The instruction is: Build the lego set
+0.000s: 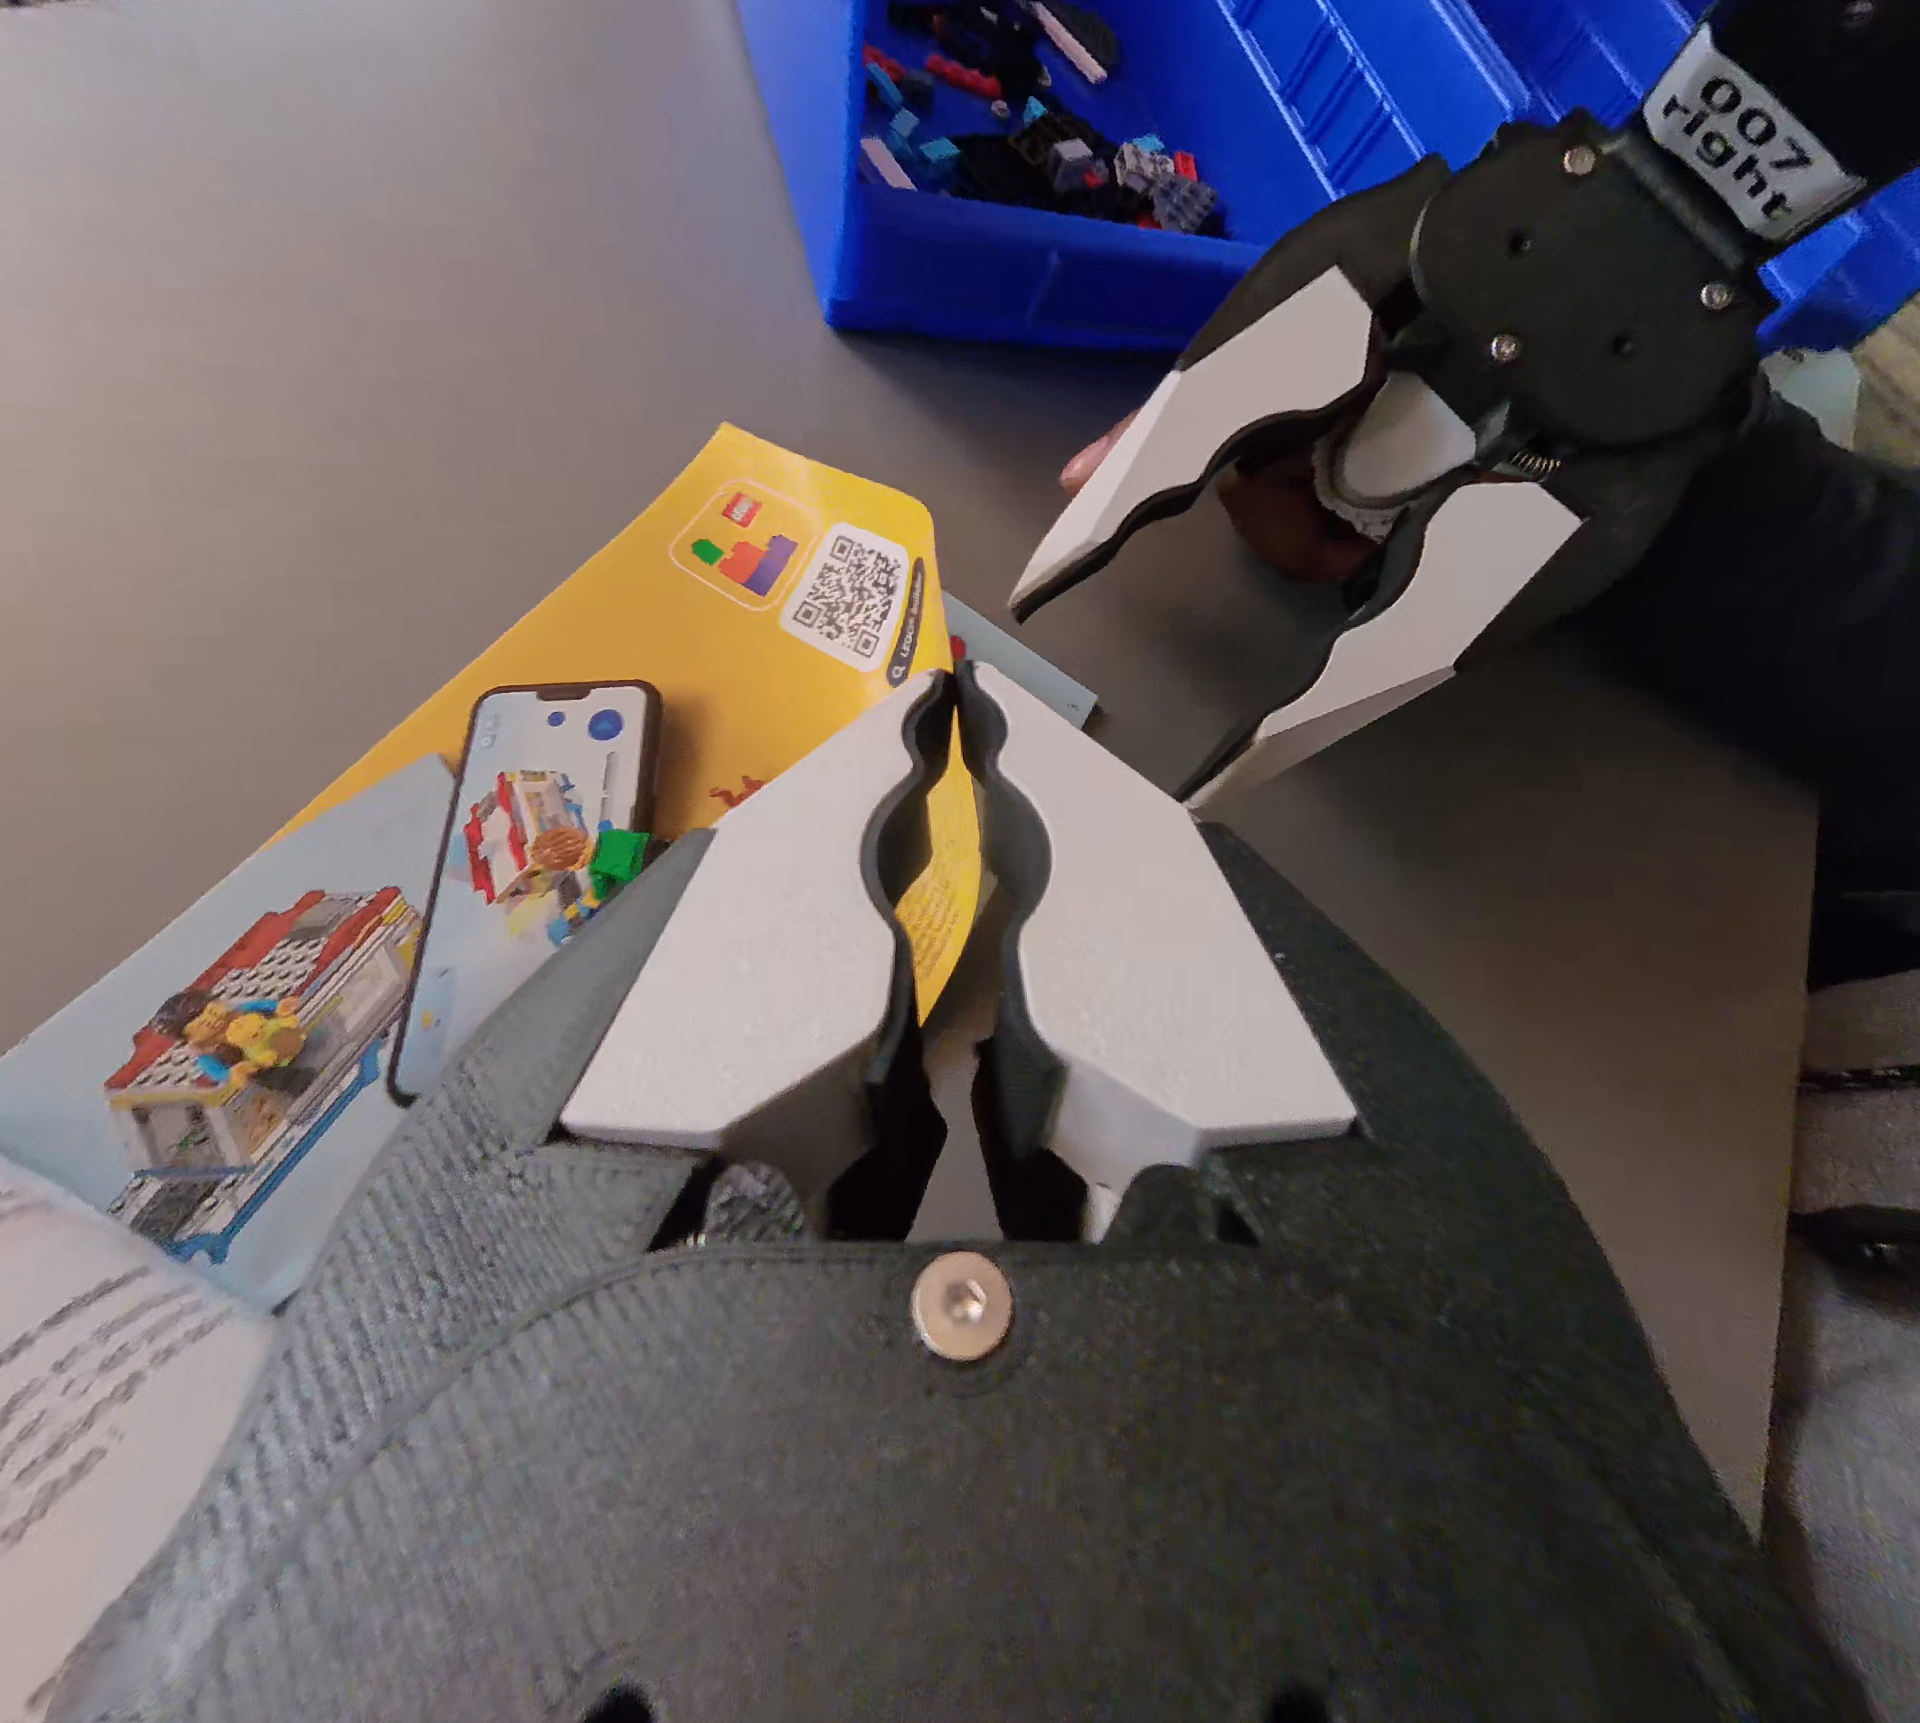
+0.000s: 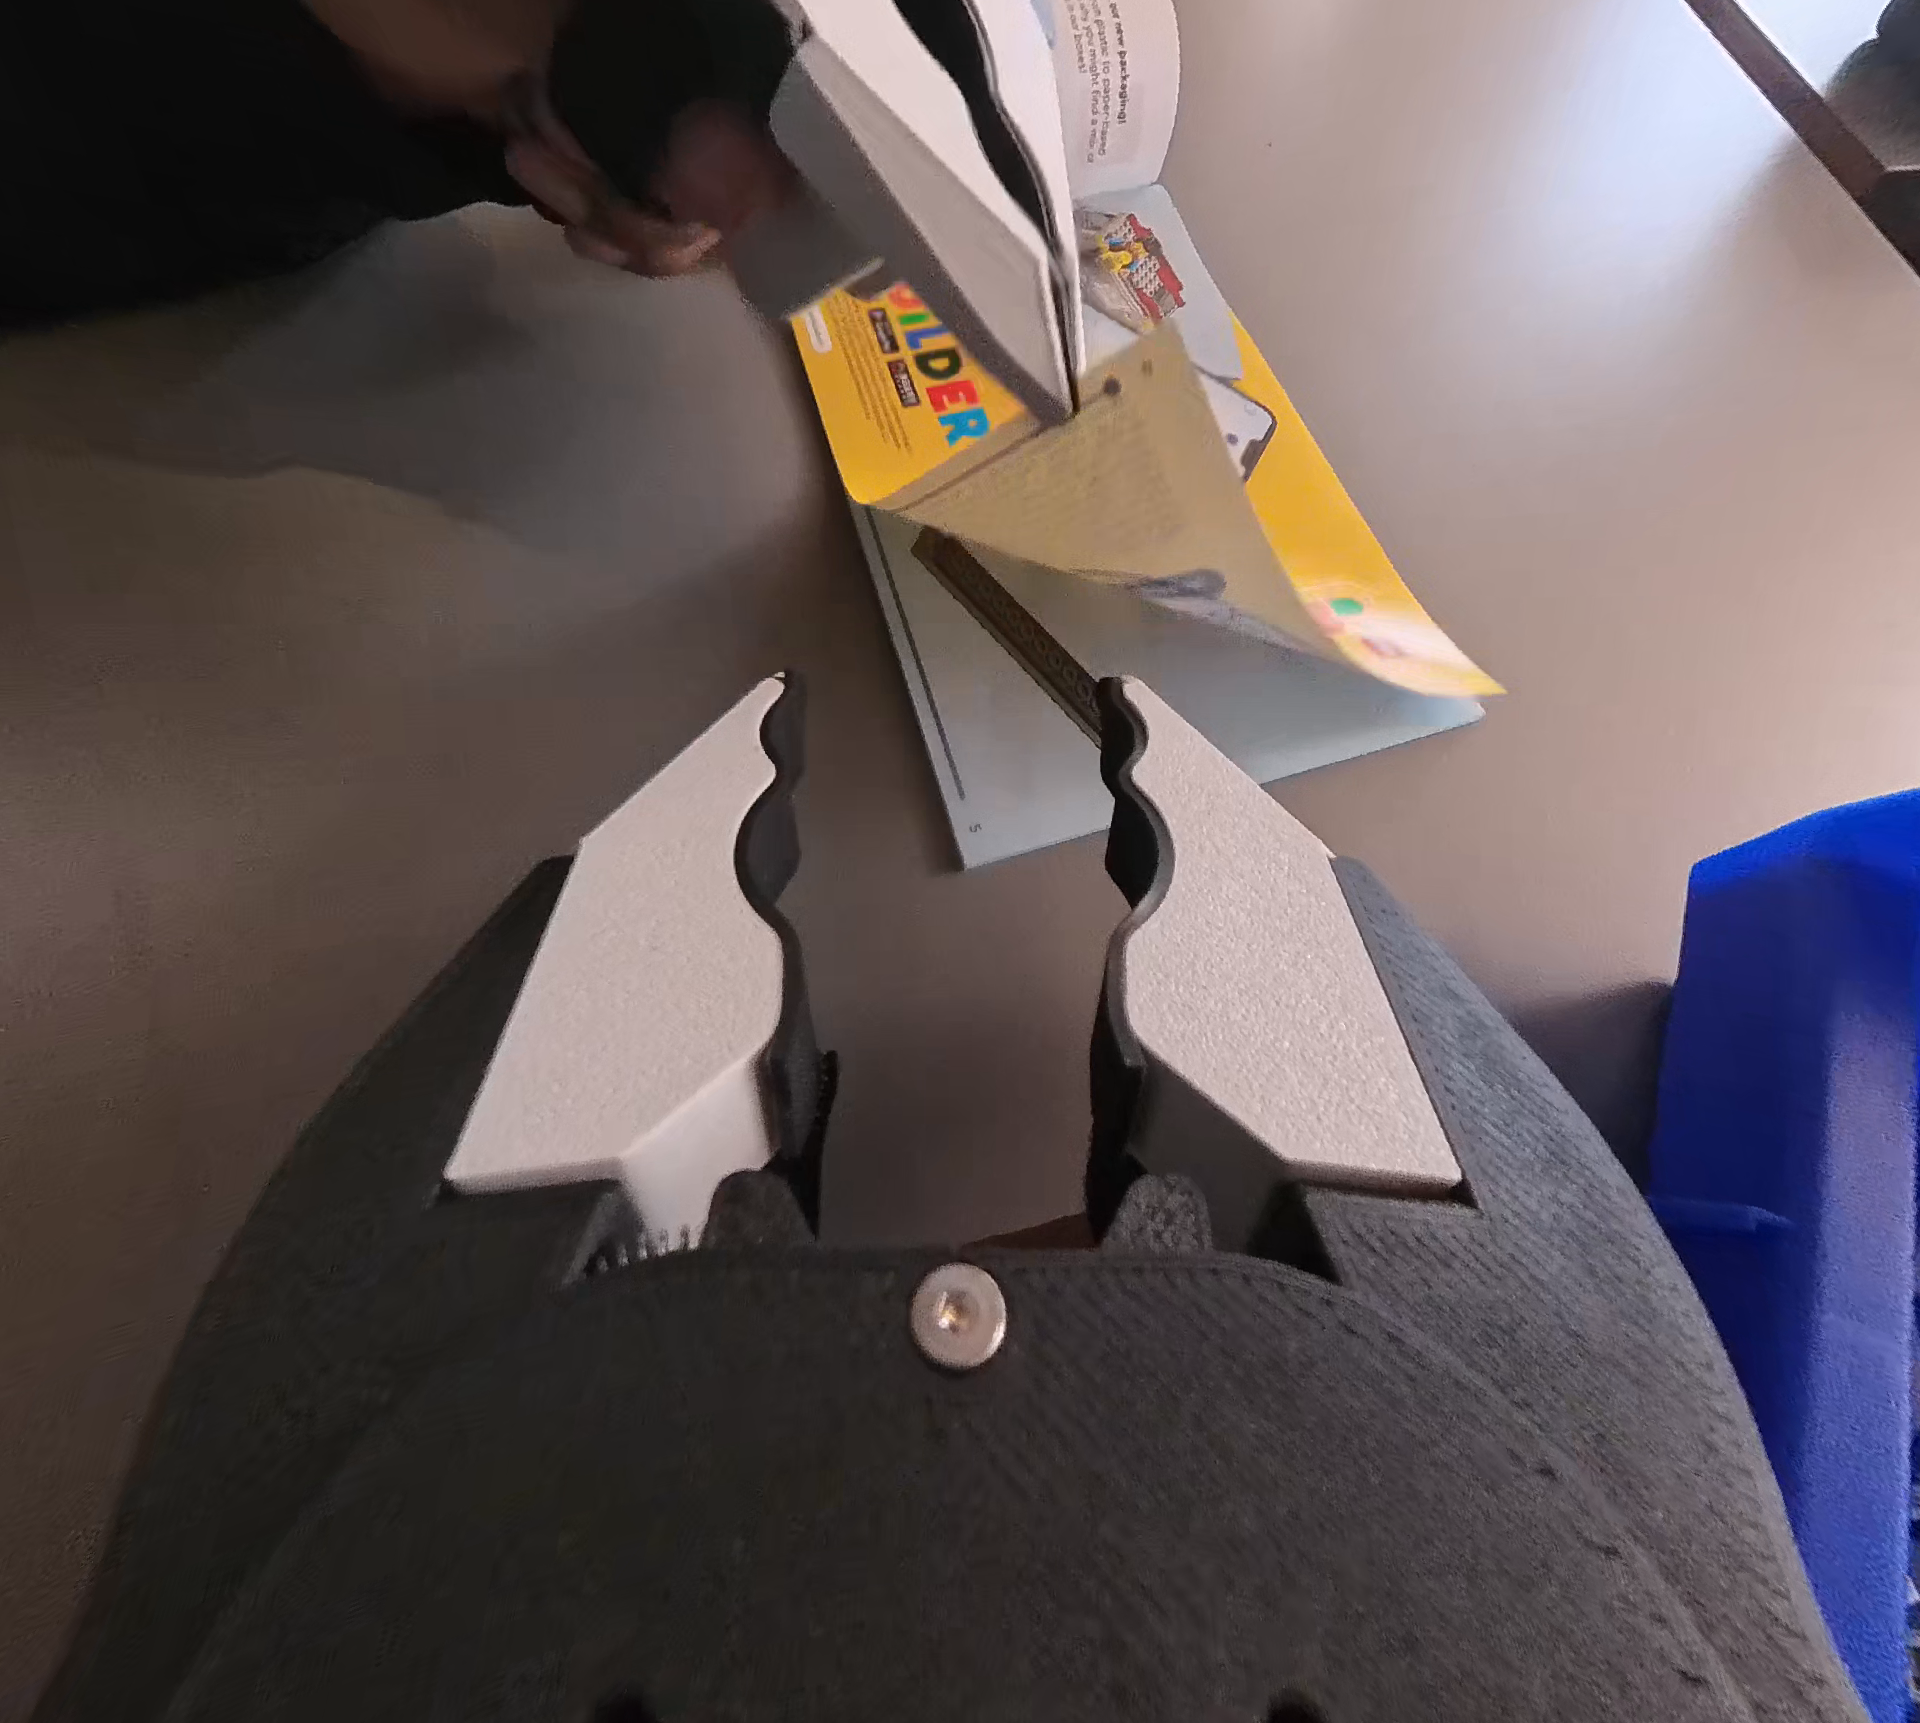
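Left wrist view: left gripper clenched on the yellow page of the instruction booklet, lifting it to turn; right gripper released beside the blue bin.

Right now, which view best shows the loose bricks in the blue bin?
The left wrist view: it looks down into the open blue bin and shows the loose bricks piled on its floor. The right wrist view shows only a blue corner of the bin, no bricks.

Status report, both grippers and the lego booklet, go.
Left gripper shut on yellow booklet page, lifting it. Right gripper open, empty. Bricks untouched in blue bin. Nothing blocking.
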A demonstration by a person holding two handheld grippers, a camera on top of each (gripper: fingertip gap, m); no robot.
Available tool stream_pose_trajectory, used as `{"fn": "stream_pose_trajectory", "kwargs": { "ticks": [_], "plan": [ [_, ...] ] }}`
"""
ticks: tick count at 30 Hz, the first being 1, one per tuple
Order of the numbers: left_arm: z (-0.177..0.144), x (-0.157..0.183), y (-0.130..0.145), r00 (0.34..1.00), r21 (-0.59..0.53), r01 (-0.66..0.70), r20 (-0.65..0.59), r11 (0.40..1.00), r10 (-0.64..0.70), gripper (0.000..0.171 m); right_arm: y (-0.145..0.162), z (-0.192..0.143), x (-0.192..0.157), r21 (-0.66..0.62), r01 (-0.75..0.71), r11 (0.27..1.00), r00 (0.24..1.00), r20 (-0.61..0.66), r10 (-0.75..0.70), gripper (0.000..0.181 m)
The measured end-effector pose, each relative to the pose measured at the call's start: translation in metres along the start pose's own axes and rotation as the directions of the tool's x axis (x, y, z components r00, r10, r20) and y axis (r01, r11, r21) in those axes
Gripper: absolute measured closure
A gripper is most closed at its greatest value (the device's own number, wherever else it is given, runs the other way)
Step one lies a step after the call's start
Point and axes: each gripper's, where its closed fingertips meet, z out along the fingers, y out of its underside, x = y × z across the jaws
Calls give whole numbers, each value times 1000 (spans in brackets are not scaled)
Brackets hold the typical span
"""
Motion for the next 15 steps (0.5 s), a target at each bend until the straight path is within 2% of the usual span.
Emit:
{"fn": "stream_pose_trajectory", "kwargs": {
  "ticks": [4,8,12,15],
  "plan": [
    [-24,-13,-6,996,105,49,63,993,-56,171,-1,-1,1,7,-7,1000,1000,-3,7,120],
    [-66,-35,-6,978,229,95,159,969,-134,171,-1,-1,2,9,-9,1000,1000,-7,9,120],
    [-114,-58,5,940,373,175,211,911,-267,171,0,-1,2,7,-9,1000,1000,-15,9,120],
    [-142,-65,20,916,454,234,195,860,-352,171,0,-1,3,2,-10,1000,1000,-22,10,120]
  ]
}}
